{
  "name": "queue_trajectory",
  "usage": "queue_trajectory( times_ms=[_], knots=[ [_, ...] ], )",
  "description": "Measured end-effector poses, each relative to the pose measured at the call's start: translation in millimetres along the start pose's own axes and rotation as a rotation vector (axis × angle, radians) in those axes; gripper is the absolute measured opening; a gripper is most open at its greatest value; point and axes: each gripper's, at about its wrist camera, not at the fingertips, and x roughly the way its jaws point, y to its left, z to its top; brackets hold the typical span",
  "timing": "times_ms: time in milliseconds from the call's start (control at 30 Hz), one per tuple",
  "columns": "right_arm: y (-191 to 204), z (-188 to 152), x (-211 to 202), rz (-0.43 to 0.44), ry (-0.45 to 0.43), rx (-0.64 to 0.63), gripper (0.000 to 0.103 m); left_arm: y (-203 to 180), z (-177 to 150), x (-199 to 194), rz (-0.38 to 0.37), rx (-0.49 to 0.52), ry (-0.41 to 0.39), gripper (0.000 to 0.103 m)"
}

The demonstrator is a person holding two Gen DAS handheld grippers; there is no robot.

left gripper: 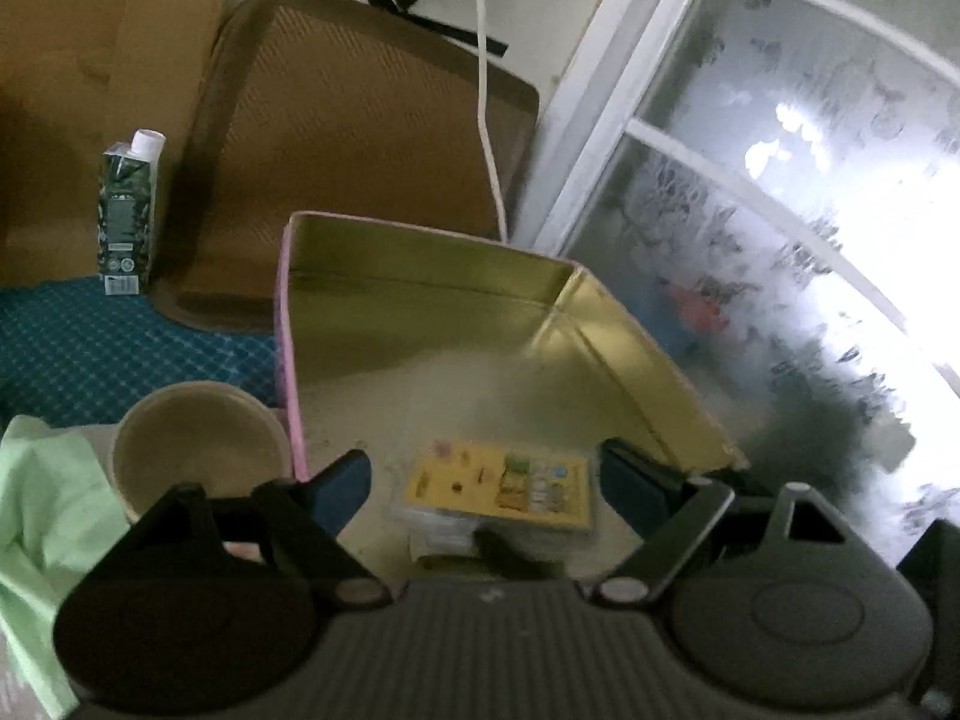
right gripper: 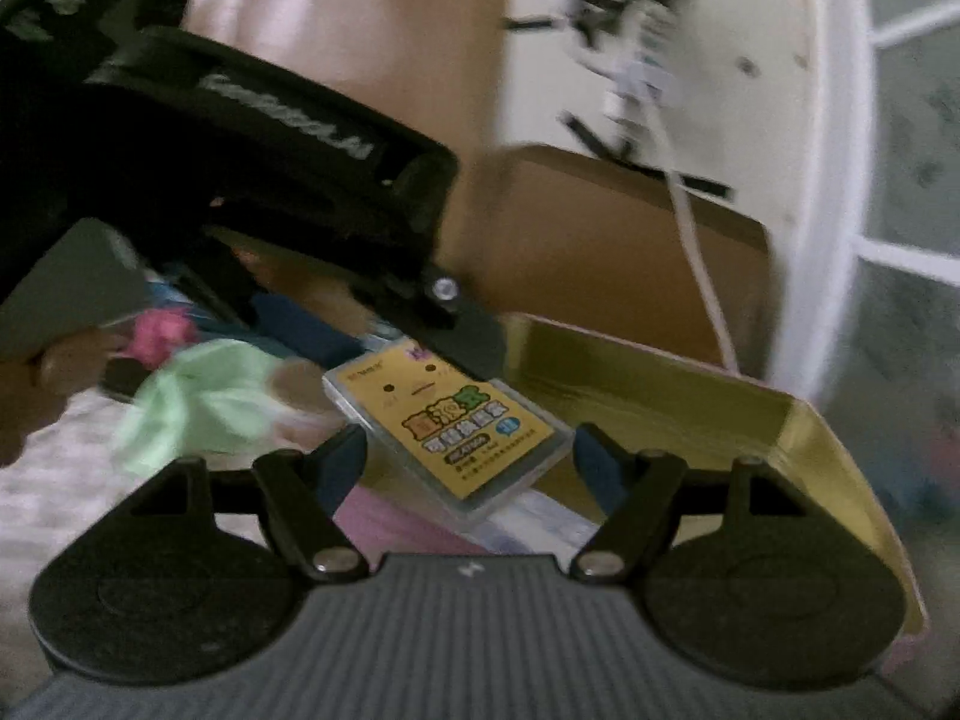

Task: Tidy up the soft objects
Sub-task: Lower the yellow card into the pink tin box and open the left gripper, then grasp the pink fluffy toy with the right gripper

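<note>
Two grippers share this moment, and we hold both over an open tin box. Nearest in the left wrist view, our left gripper [left gripper: 483, 480] has its jaws spread wide and grips nothing; below them a yellow card pack [left gripper: 501, 489] in a clear case lies on the pale floor of the gold-lined tin box [left gripper: 420, 276], near its front edge. Just left of the box's pink wall sits a paper bowl [left gripper: 201, 444], and beside that — at the frame's lower left — the soft green cloth [left gripper: 42, 516] lies crumpled on the bedding, outside the box. Farther back, a dark drink carton [left gripper: 126, 216] stands on a blue quilted mat [left gripper: 120, 342] next to a brown cushion [left gripper: 360, 138], with a white cable [left gripper: 486, 120] running down the wall.

In the blurred right wrist view, our right gripper [right gripper: 468, 462] is likewise released, fingers apart either side of the card pack; beyond it we see the left gripper's black body.
</note>
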Motion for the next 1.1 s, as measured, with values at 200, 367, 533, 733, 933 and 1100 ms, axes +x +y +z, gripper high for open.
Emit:
queue_trajectory(
  times_ms=[200, 367, 533, 733, 933, 1100],
  knots=[
    [-19, -19, 3, -0.089, 0.0, 0.103, 0.079, 6, -16, -21, 0.008, 0.025, -0.032, 0.087],
    [-13, -21, -3, -0.069, -0.045, 0.114, 0.078, 34, -42, -70, 0.032, 0.018, -0.097, 0.087],
    [4, -7, -12, 0.003, -0.1, 0.119, 0.061, 93, -85, -120, 0.198, -0.04, -0.12, 0.087],
    [59, 17, 3, 0.271, -0.065, 0.087, 0.044, 168, -133, -161, 0.497, -0.124, -0.09, 0.086],
    [132, 37, 58, 0.444, 0.012, 0.013, 0.051, 188, -146, -178, 0.514, -0.164, -0.168, 0.086],
    [173, 51, 120, 0.462, 0.121, 0.023, 0.061, 187, -149, -178, 0.493, -0.139, -0.174, 0.086]
  ],
)
